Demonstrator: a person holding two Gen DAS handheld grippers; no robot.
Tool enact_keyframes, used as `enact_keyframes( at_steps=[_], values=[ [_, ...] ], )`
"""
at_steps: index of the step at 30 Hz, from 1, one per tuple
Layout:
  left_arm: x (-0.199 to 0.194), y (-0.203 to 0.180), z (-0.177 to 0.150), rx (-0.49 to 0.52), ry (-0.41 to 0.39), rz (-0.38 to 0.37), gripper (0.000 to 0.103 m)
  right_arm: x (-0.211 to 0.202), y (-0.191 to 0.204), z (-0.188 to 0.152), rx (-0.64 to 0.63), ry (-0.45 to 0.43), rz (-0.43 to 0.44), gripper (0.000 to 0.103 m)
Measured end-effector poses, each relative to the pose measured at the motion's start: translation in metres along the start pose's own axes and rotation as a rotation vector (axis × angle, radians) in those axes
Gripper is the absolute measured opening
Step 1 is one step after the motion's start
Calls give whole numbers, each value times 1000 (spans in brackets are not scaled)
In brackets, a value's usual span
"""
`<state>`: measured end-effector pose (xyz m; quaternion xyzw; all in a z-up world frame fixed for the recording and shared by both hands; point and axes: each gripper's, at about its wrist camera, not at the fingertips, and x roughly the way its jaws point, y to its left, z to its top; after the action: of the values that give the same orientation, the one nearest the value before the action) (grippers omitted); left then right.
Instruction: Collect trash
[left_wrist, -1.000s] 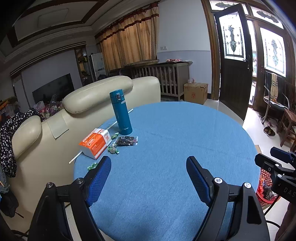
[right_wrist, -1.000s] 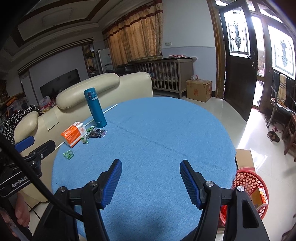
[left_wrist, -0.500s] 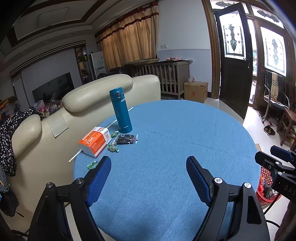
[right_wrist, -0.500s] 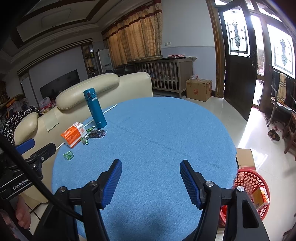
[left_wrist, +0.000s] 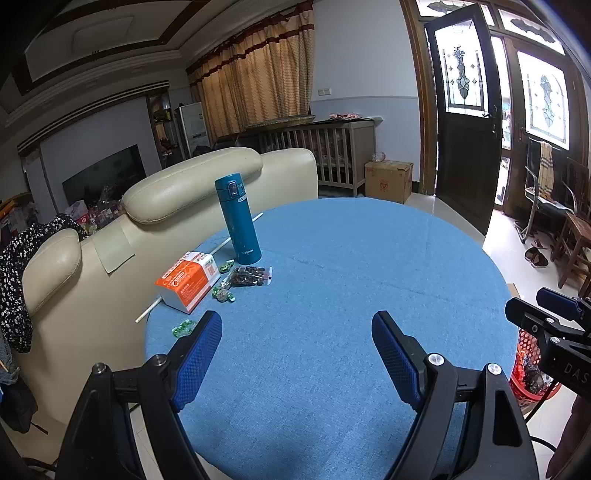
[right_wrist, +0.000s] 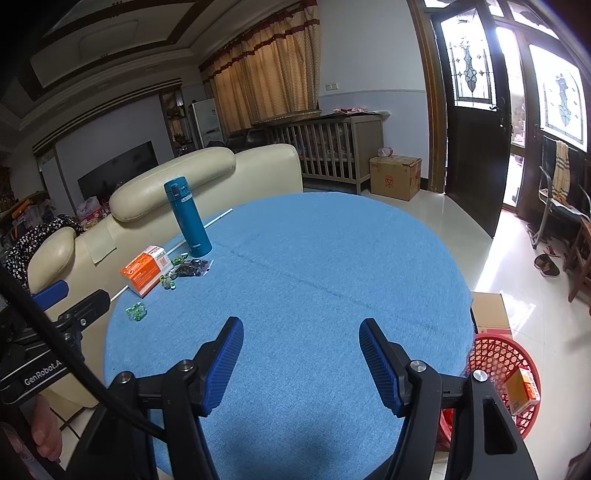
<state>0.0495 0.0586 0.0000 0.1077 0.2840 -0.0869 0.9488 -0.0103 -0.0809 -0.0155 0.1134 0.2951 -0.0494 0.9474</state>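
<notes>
Right wrist view: your right gripper (right_wrist: 301, 354) hung spread and empty over the table (right_wrist: 332, 258); your left gripper (left_wrist: 295, 354) likewise. Beside the table, the red basket (right_wrist: 495, 350) already held one orange box. Left near the flask (left_wrist: 238, 218): one orange box (left_wrist: 186, 278), one dark packet (left_wrist: 249, 276), three or so green wrappers (left_wrist: 183, 328).

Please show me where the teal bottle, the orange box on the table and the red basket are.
teal bottle (left_wrist: 239, 221): left wrist view, middle of its body.
orange box (left_wrist: 186, 278): left wrist view, orange top face.
red basket (right_wrist: 493, 350): right wrist view, mesh wall near the rim.
</notes>
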Motion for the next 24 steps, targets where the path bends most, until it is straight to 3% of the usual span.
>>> enact_keyframes(
  at_steps=[24],
  values=[
    [1, 0, -3, -2, 13, -8, 84, 2, -2, -2, 8, 5, -1, 69]
  ],
)
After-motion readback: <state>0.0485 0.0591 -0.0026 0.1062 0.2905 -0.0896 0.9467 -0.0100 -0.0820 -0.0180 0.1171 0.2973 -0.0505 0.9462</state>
